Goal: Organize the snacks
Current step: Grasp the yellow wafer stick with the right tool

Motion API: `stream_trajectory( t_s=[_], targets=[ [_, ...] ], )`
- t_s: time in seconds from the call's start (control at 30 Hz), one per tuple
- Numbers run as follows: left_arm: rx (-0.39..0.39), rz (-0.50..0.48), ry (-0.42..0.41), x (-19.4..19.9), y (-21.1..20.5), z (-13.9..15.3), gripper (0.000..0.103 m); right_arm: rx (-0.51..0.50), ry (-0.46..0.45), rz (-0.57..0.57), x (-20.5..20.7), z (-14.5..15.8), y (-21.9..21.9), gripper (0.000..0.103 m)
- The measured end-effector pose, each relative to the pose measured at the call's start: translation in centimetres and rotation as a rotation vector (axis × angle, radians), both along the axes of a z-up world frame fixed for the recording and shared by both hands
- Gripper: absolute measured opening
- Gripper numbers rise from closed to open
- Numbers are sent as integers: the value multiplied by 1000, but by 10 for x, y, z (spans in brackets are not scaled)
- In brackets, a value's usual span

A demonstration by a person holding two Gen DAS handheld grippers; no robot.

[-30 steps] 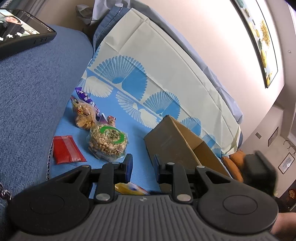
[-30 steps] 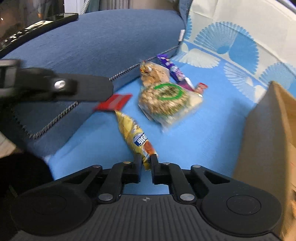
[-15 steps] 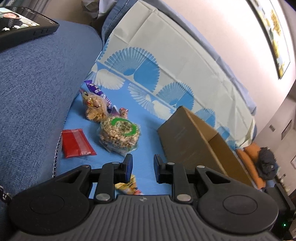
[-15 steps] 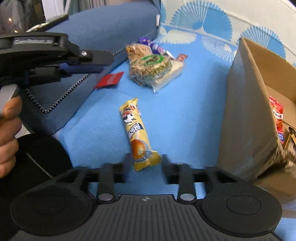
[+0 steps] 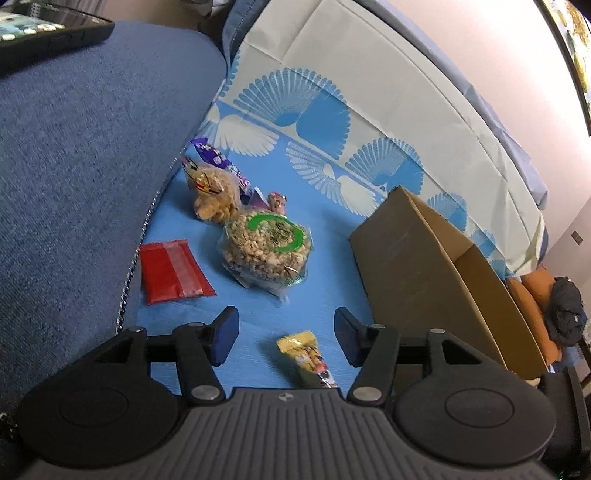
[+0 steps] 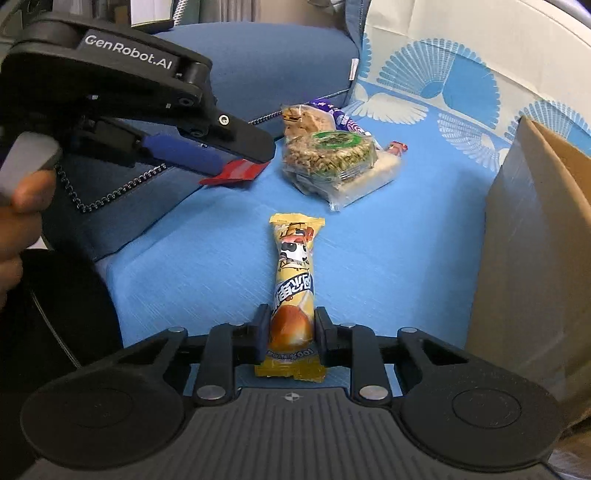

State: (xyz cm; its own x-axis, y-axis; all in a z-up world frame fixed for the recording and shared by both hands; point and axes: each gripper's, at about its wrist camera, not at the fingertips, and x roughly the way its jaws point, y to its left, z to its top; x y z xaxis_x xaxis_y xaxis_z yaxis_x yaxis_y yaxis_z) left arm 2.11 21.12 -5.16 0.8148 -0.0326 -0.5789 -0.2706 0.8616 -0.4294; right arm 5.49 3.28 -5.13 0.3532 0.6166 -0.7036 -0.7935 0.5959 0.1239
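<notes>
A yellow snack bar (image 6: 293, 280) lies lengthwise on the blue cloth. My right gripper (image 6: 290, 328) is closing on its near end, and both pads touch its sides. My left gripper (image 5: 286, 332) hovers over the cloth with its jaws opening wide and nothing gripped; the bar's far end (image 5: 306, 350) shows on the cloth below the gap. Ahead lie a round rice-cake pack with a green ring (image 5: 266, 247), a red packet (image 5: 171, 271), a clear biscuit bag (image 5: 214, 192) and a purple wrapper (image 5: 218, 160). An open cardboard box (image 5: 413, 266) stands on the right.
A blue sofa cushion (image 5: 74, 147) rises at the left with a dark tablet (image 5: 44, 33) on it. A person's hand (image 6: 18, 221) holds the left gripper (image 6: 240, 155) above the red packet (image 6: 236, 171). Orange cushions (image 5: 532, 295) lie beyond the box.
The left jaws have spread from nearly shut to wide. The right gripper opened, sank to the yellow bar and closed around its near end.
</notes>
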Motion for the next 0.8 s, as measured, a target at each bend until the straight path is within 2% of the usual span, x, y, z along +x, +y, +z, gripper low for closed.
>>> stream_trajectory(
  t_s=[0.17,0.27,0.37,0.47,0.67,0.73,0.77,0.8],
  targets=[
    [84,27,-4,11,-9,9,89,-26,6,-81,10,4,-7,26],
    [115,57,-6,27,-14,11,103,-21,41,-132,21,5,-11,26],
    [162,91,26,54,-17,8,102,-33,66,-123,20,1,-7,27],
    [220,100,110,89,-18,-1,102,-36,73,-118,19,0,-5,27],
    [256,90,180,122,-15,-20,102,-30,105,-124,22,1,-5,27],
    [246,85,171,123,-12,-22,93,-31,106,-125,23,1,-5,27],
    [246,87,163,122,-11,-22,83,-32,105,-124,23,2,-5,27],
    [242,91,165,121,-9,-22,82,-33,103,-123,23,2,-5,27]
  ],
)
